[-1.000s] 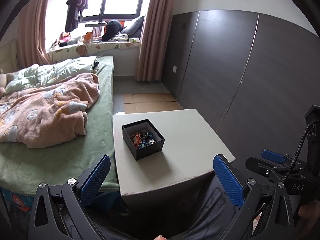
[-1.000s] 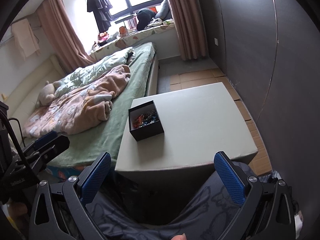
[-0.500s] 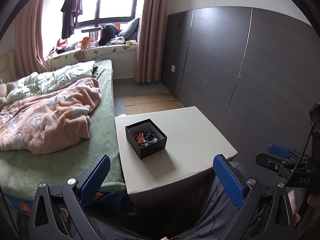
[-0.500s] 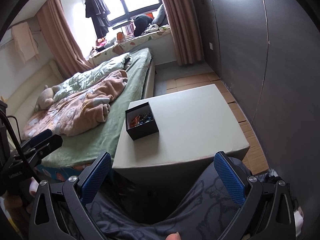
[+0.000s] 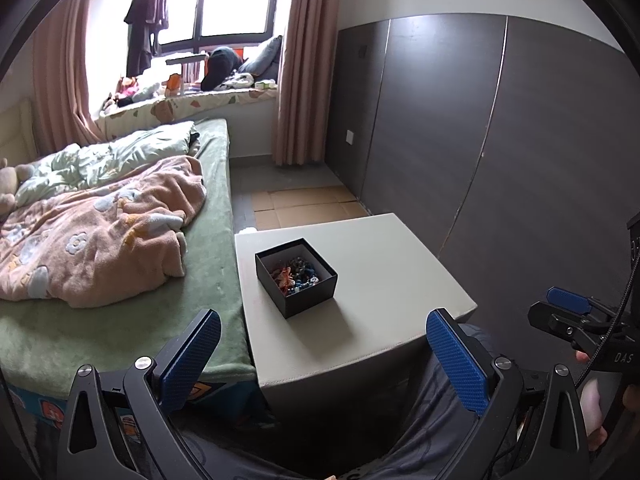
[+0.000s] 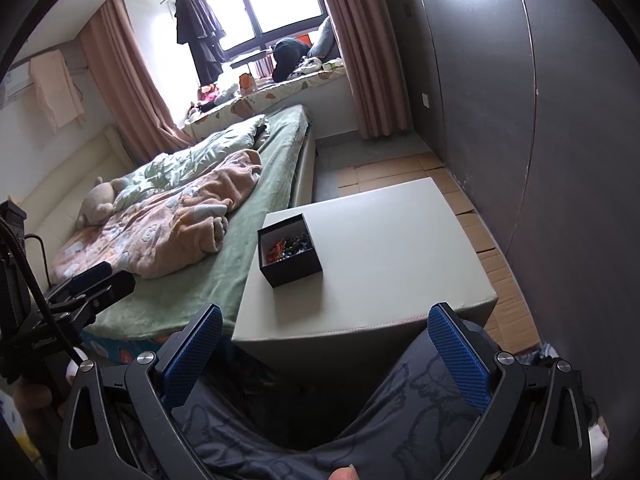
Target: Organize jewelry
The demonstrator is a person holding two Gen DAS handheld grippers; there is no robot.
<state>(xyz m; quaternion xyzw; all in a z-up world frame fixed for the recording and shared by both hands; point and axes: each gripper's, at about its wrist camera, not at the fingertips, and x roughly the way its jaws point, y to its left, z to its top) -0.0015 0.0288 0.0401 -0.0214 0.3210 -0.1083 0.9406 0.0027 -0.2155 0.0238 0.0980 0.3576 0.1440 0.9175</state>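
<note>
Black gripper point(image 5: 322, 354) frames w/ blue textured pads point(image 5: 458, 358), silver screws.

My pads point(image 5: 192, 354) blue, textured; box point(image 5: 308, 294) black; table point(image 5: 400, 264) pale grey; blanket point(image 5: 100, 236) pink, floral; sheet point(image 5: 80, 320) green.

Daylight from blown-out window point(image 5: 224, 0), dim foreground; fisheye-bent dark edges, jewelry perhaps slightly soft

One black box point(image 5: 297, 276) w/ mixed jewelry point(image 5: 296, 274) is seen on one grey table point(image 5: 384, 264); pieces too small to be counted. Two grippers are counted: left gripper point(image 5: 324, 354), right gripper point(image 6: 326, 352). One bed point(image 5: 120, 312), two blankets, two curtains, one plush toy point(image 6: 96, 202) are noted.
</note>
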